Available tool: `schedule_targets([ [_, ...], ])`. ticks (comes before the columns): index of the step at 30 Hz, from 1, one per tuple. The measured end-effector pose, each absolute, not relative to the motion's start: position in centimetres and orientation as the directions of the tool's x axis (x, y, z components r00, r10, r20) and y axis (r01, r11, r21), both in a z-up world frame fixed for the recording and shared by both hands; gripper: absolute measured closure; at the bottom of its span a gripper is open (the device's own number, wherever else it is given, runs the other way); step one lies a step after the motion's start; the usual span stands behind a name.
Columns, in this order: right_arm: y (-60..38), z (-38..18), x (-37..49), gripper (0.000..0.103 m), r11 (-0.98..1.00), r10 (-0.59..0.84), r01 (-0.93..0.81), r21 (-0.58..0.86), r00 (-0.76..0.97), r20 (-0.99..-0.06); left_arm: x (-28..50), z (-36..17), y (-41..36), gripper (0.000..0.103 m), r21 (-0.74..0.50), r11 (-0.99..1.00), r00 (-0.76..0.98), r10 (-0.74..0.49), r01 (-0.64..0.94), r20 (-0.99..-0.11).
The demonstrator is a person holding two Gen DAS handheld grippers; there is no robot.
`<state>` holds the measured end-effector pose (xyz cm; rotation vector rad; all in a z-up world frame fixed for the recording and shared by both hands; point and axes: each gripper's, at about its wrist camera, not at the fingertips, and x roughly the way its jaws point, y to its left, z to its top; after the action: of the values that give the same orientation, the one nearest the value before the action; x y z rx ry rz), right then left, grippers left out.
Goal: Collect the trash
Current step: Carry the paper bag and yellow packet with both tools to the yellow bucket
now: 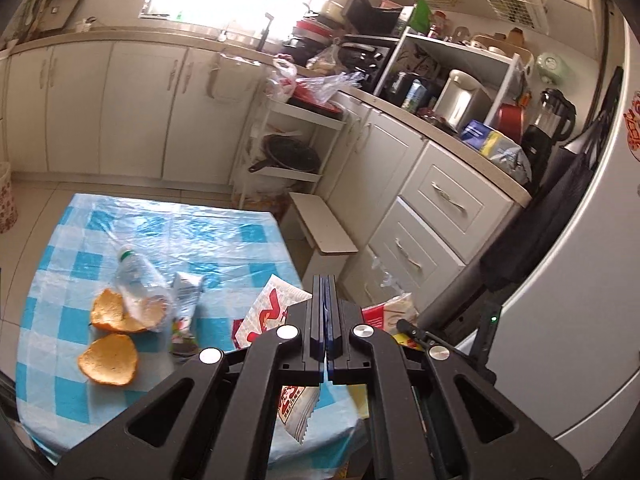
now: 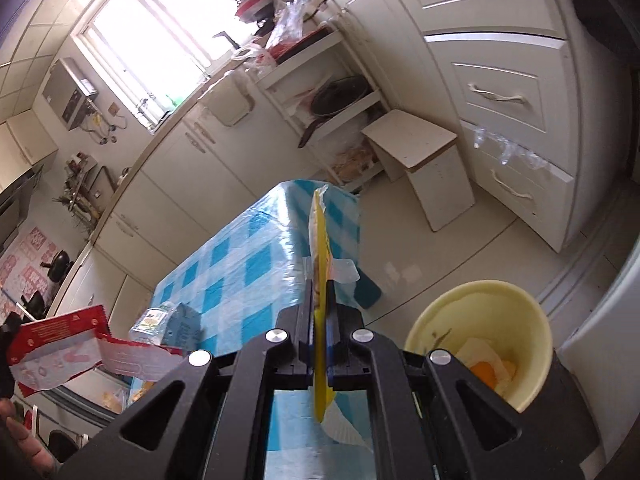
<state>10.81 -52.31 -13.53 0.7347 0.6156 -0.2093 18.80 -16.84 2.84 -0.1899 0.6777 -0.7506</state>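
My left gripper [image 1: 326, 280] is shut on a red and white snack wrapper [image 1: 266, 312], held above the table's right edge; the same wrapper shows at the left of the right wrist view [image 2: 60, 344]. My right gripper [image 2: 319, 276] is shut on a flat yellow wrapper [image 2: 320, 248], edge-on between the fingers. On the blue checked table [image 1: 160, 224] lie two orange peels [image 1: 108, 358], a crushed clear bottle [image 1: 140, 280] and a small white carton [image 1: 186, 292]. A cream bin [image 2: 480, 344] with peel and paper inside stands on the floor at the right gripper's right.
White cabinets and drawers [image 1: 436, 216] run along the right. A small white stool [image 1: 324, 228] stands beyond the table, beside a white rack with a pan [image 1: 292, 156]. A black chair [image 1: 532, 240] and a white fridge [image 1: 600, 280] are at the right.
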Motion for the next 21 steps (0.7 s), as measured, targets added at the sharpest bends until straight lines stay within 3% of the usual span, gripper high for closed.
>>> schedule_targets([
  [7, -54.5, -16.9, 10.7, 0.098, 0.684, 0.01, 0.501, 0.53, 0.721, -0.693, 17.2, 3.0, -25.3, 0.102, -0.393, 0.648, 0.434, -0.745, 0.653, -0.506],
  [13, -56.0, -20.4, 11.1, 0.098, 0.639, 0.031, 0.577, 0.509, 0.642, -0.766, 17.7, -0.4, -31.7, 0.102, -0.407, 0.627, 0.358, -0.744, 0.664, -0.564],
  [15, -56.3, -21.6, 11.4, 0.089, 0.626, 0.062, 0.589, 0.512, 0.616, -0.785, 18.1, -2.3, -34.0, 0.102, -0.41, 0.634, 0.334, -0.731, 0.656, -0.595],
  [17, -56.5, -22.3, 11.6, 0.059, 0.621, 0.058, 0.607, 0.496, 0.596, -0.801, 18.6, -4.3, -36.2, 0.102, -0.411, 0.644, 0.31, -0.713, 0.645, -0.629],
  [21, -57.7, -21.6, 10.3, 0.057, 0.577, 0.015, 0.632, 0.517, 0.625, -0.78, 19.1, -8.0, -39.6, 0.102, -0.398, 0.67, 0.276, -0.669, 0.626, -0.69],
])
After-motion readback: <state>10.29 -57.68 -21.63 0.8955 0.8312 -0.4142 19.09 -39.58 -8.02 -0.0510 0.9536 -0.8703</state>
